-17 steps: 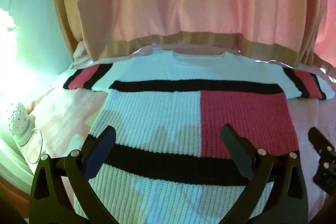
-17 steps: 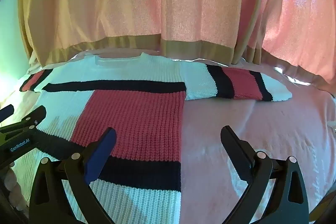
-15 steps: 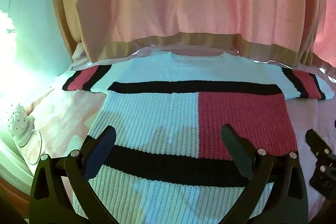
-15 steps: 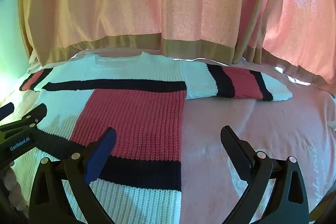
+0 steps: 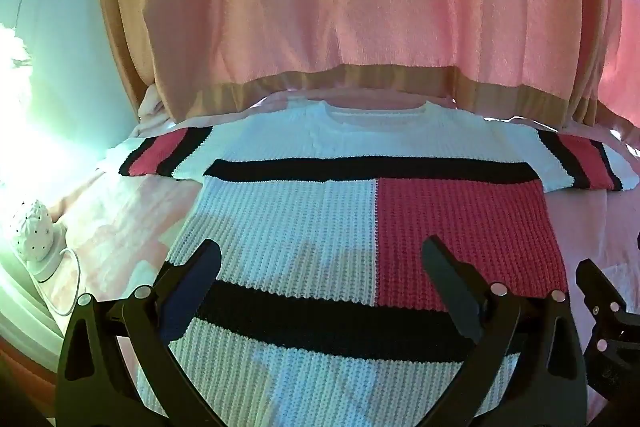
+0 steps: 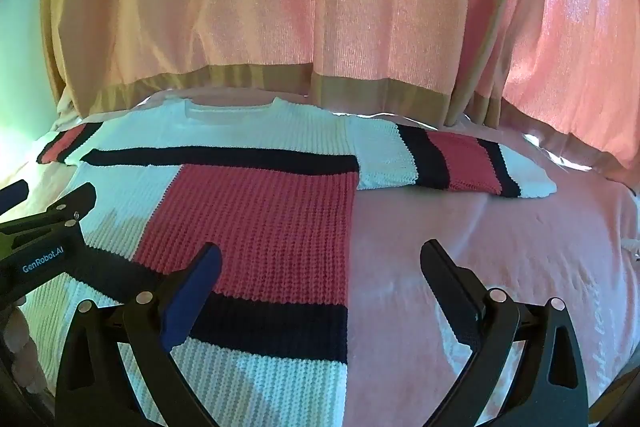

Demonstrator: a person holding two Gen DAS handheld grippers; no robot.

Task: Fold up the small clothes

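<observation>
Hovering over sweater [image 5: 304, 227]: left gripper [image 5: 320, 267] spread wide, empty; right gripper [image 6: 320, 267] likewise

My left gripper [image 5: 320, 267] is spread wide, fingers at 8 and 4 o'clock, gripping nothing. My right gripper [image 6: 320, 267] is equally wide apart and empty-handed. Each shows at the other's frame edge: left at 9 o'clock, right at 4.
</observation>
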